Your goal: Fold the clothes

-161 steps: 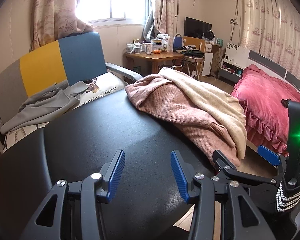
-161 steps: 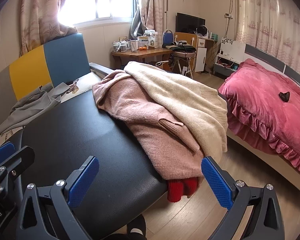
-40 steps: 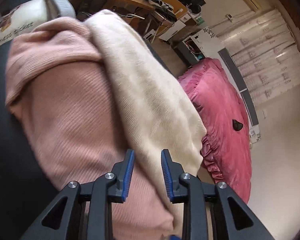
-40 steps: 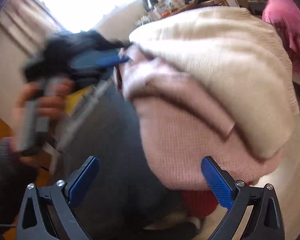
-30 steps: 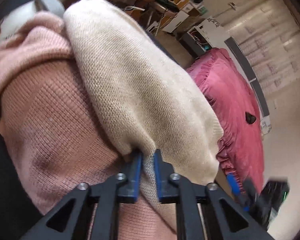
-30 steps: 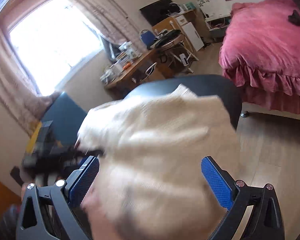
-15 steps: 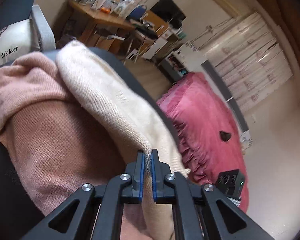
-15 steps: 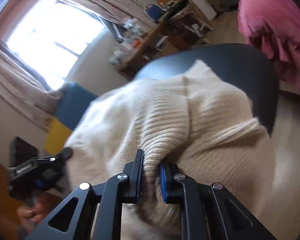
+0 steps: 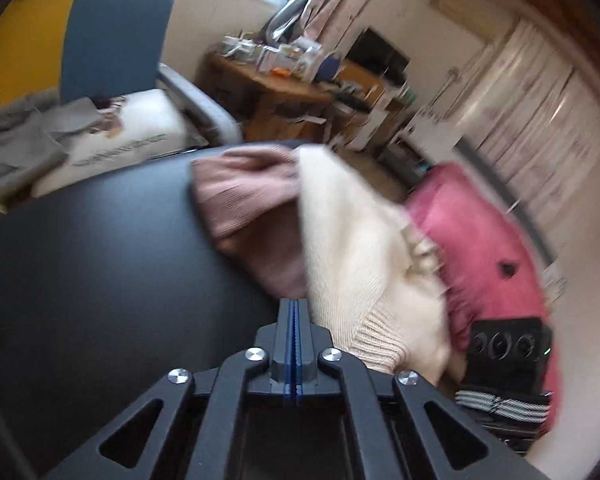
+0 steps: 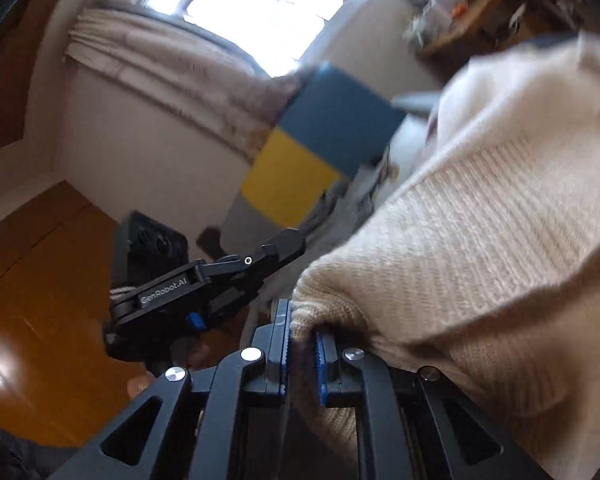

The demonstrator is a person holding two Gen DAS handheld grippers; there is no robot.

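A cream knit sweater point(image 9: 360, 256) lies on the black table point(image 9: 100, 280), over a pink knit sweater point(image 9: 244, 200). My left gripper point(image 9: 294, 308) is fully shut with its tips by the cream sweater's ribbed hem; no cloth shows between the pads. My right gripper point(image 10: 302, 328) is shut on a fold of the cream sweater point(image 10: 480, 240) and holds it lifted. The left gripper also shows in the right wrist view point(image 10: 284, 250), to the left of the cloth. The right gripper's body shows in the left wrist view point(image 9: 508, 344).
A yellow and blue chair point(image 9: 80, 36) with grey clothes point(image 9: 24, 136) stands behind the table. A wooden desk point(image 9: 276, 84) with clutter is by the window. A bed with a pink cover point(image 9: 484, 240) is to the right.
My left gripper has closed fully and pulled back; the cream sweater no longer sits between its pads. My right gripper has stayed shut on the cream sweater and lifted it.
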